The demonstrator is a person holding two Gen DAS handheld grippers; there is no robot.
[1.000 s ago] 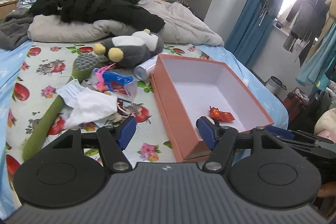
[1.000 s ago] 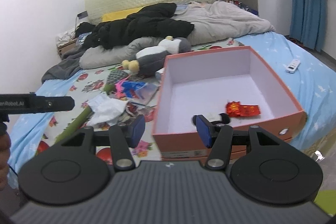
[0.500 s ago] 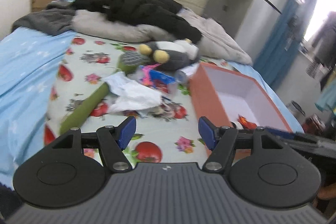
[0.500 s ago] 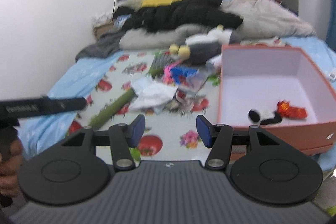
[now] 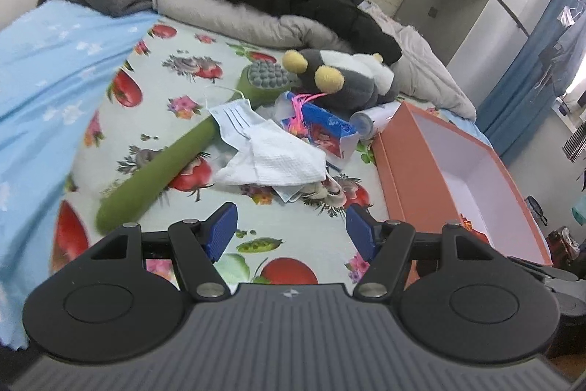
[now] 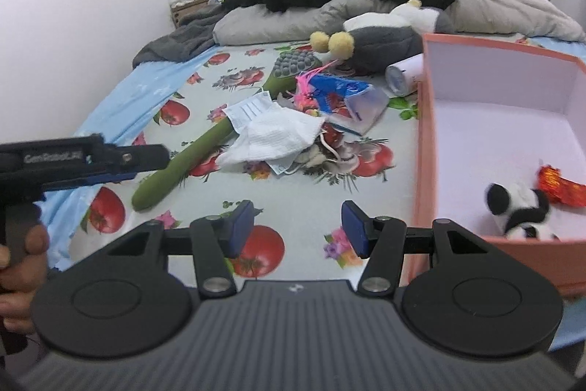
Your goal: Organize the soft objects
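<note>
Left gripper and right gripper, both with fingers spread and grasping nothing, above the fruit-print sheet. At 12 o'clock from each lies a pile: white cloth over a face mask, across a green massager, with a penguin plush beyond. At 3 o'clock the orange box holds a panda plush touching a red wrapper.
</note>
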